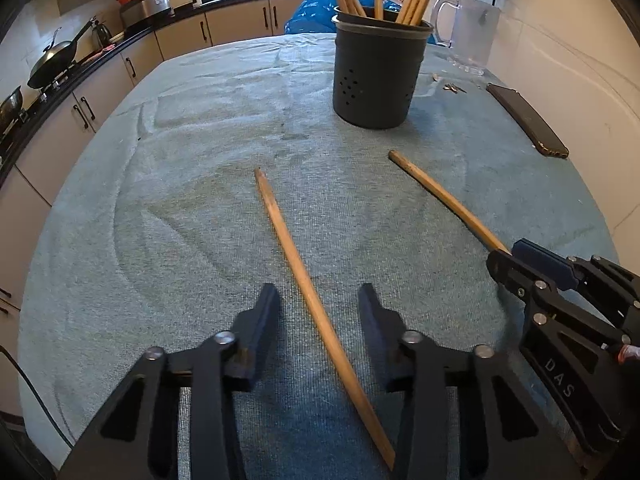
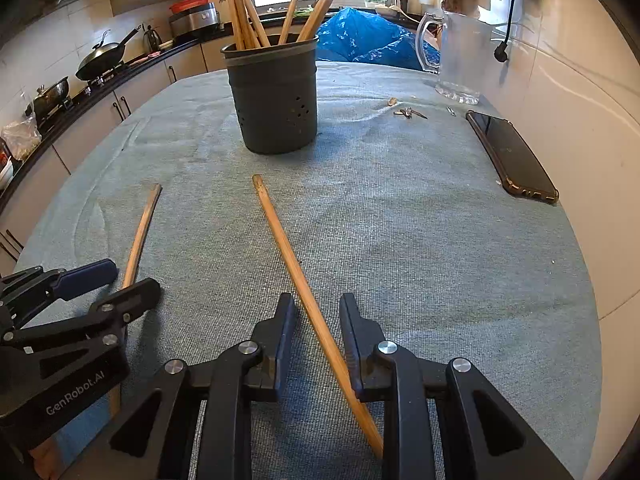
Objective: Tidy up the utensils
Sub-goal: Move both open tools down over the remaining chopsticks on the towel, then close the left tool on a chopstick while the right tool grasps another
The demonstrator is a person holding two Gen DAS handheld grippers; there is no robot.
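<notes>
From the left wrist view, the left gripper (image 1: 319, 304) hangs low over a table covered by a blue-grey cloth (image 1: 180, 208), its two dark fingers (image 1: 266, 312) parted with a clear gap on either side of a wooden chopstick (image 1: 298, 268) that lies flat on the cloth and runs between them toward the dark utensil holder (image 1: 378, 76); the pads do not press on the stick, so these tongs stand open around it. The holder stands upright on the far part of the cloth with several more chopsticks leaning in it. To the right of the holder and nearer the camera lies a second chopstick (image 1: 444, 200), its near end reaching the tips of the right gripper (image 1: 505, 258), whose jaws look narrow there; whether they pinch the stick cannot be told from this angle. A dark phone (image 1: 528, 120) lies to the right of the holder near the wall, and a clear jug (image 1: 472, 36) stands behind it. From the right wrist view, the right gripper (image 2: 318, 312) straddles its chopstick (image 2: 288, 248), which points toward the utensil holder (image 2: 274, 92). The stick lies slantwise in a narrow gap, close against the right finger (image 2: 356, 328) and apart from the left one, so it is not clamped. To the left of the holder and nearer, the left gripper (image 2: 120, 280) sits at the other chopstick (image 2: 142, 228). The phone (image 2: 512, 156) lies to the holder's right.
</notes>
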